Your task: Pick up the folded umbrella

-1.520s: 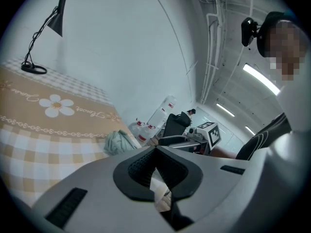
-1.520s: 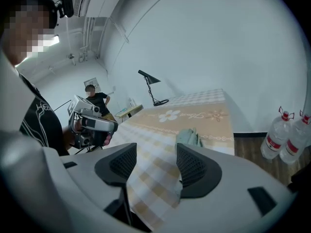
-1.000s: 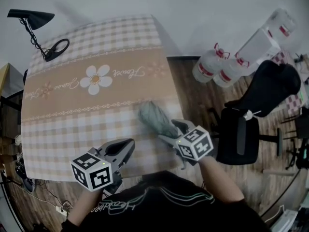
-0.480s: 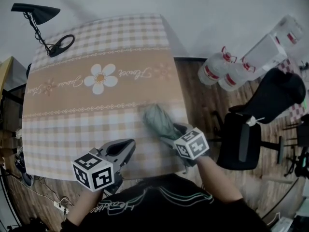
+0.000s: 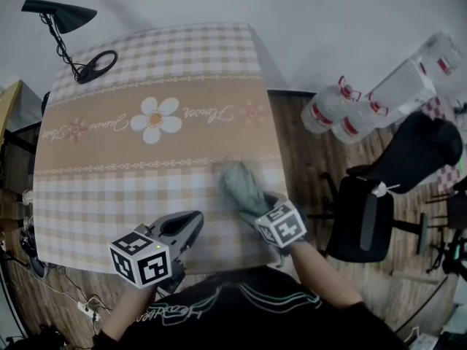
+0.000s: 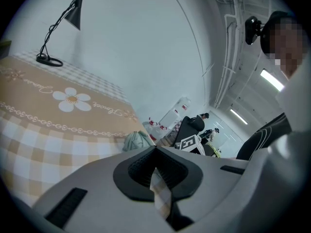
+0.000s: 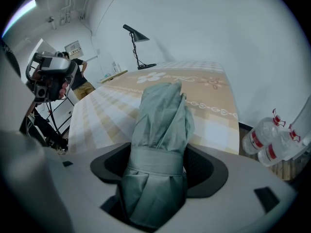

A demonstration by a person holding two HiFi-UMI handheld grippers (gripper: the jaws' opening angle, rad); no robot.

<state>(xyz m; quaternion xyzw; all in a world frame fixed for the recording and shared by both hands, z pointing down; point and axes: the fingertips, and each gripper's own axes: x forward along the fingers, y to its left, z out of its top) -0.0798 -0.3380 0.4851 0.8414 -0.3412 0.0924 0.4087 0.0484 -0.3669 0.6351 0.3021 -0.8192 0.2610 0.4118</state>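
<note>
The folded grey-green umbrella is at the checked table's near right corner. My right gripper is shut on it. In the right gripper view the umbrella fills the gap between the jaws of that gripper, strap band at the pads, its tip pointing away over the table. My left gripper hovers at the table's near edge, shut and empty. In the left gripper view, past the left gripper, the umbrella shows beside the right gripper's marker cube.
A black desk lamp stands at the table's far left corner. On the floor to the right are large water bottles and a black office chair. The table's right edge runs just beside the umbrella.
The right gripper, with the umbrella in it, has shifted slightly left and nearer to the person. The left gripper has stayed where it was.
</note>
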